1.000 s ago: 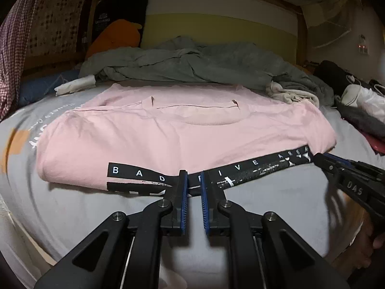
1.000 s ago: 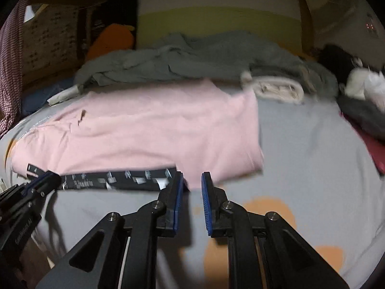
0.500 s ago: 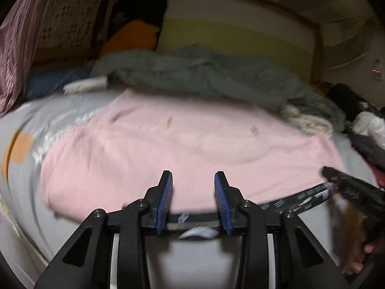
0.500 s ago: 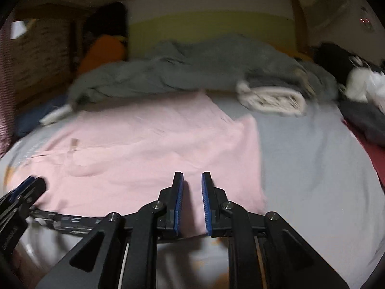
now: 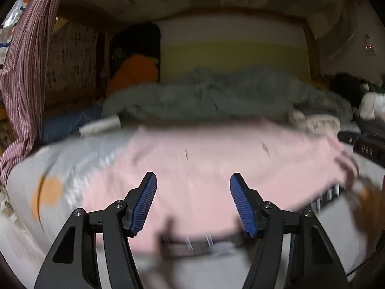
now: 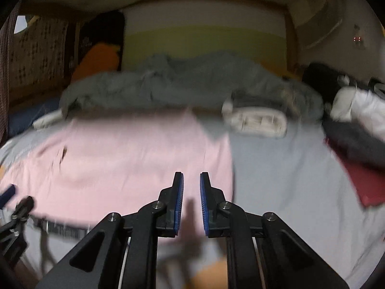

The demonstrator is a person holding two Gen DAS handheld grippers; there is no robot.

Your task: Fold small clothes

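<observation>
The pink T-shirt (image 5: 216, 168) lies half-folded ahead; left gripper (image 5: 193, 204) opening, empty; right gripper (image 6: 191, 204) nearly closed, apparently empty; more folds remain.

The left gripper (image 5: 193, 204) has matte black angular arms with triangular cut-outs, silver screw heads at the pivots, and ribbed blue pads (image 5: 144, 204). The right gripper (image 6: 191, 203) is built alike; from the left wrist view its black body shows white lettering, blurred.
</observation>
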